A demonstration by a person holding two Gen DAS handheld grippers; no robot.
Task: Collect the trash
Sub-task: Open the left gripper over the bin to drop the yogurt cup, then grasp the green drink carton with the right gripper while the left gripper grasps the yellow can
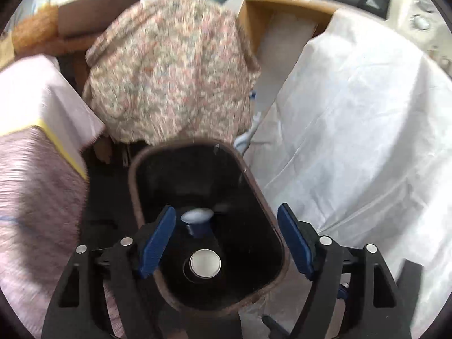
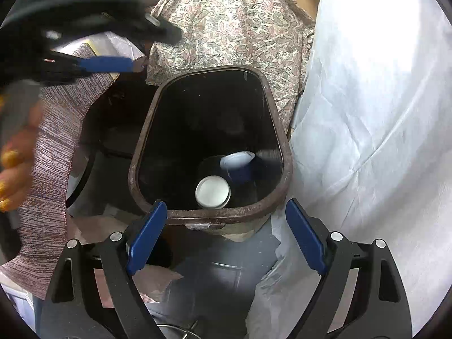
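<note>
A dark brown trash bin (image 1: 254,186) stands open below both grippers. Inside it lie a blue paper cup (image 1: 197,221) with a white inside and a round silver can (image 1: 205,263). My left gripper (image 1: 226,212) hangs open over the bin's mouth with nothing between its blue pads. The right wrist view shows the same bin (image 2: 214,215), the cup (image 2: 237,163) and the can (image 2: 212,191). My right gripper (image 2: 226,206) is open and empty at the bin's near rim. One blue finger (image 2: 107,64) of the left gripper shows blurred at the upper left.
A paisley cloth (image 1: 169,65) lies draped behind the bin and a white sheet (image 1: 353,113) covers its right side. A pink striped cloth (image 1: 36,183) lies to the left. A cardboard box (image 1: 282,14) stands behind. A person's hand (image 2: 14,155) is at the left edge.
</note>
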